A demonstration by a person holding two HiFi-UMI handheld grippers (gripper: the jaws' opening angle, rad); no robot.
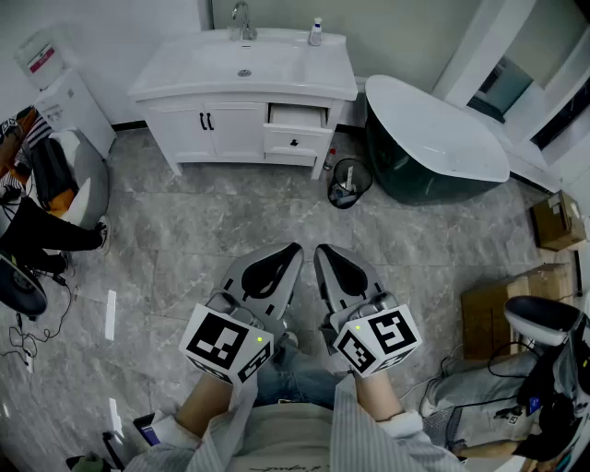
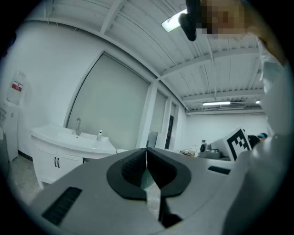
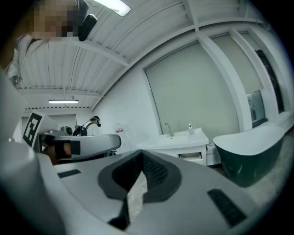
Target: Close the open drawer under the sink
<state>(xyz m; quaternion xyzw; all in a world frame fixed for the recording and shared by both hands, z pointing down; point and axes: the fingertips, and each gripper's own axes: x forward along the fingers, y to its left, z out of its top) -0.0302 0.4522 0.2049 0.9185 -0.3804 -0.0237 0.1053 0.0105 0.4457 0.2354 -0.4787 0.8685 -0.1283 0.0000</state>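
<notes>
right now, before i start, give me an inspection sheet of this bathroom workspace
surface: grey tile floor, running from the grippers to the vanity.
job's things: white vanity with sink; its right-hand drawer pulled out.
clutter: black bin beside the vanity; cardboard boxes at far right.
grippers: left gripper and right gripper both shut, empty, side by side, well short of the drawer.
cables: thin black cable on floor at left.
surroundings: dark green bathtub right of vanity; seated person at left.

sink (image 1: 184,69) glossy white | faucet (image 1: 242,20) shiny metal | floor (image 1: 184,230) smooth grey marbled tile | tub (image 1: 406,180) glossy dark-green | pads (image 2: 131,167) matt black, ribbed
</notes>
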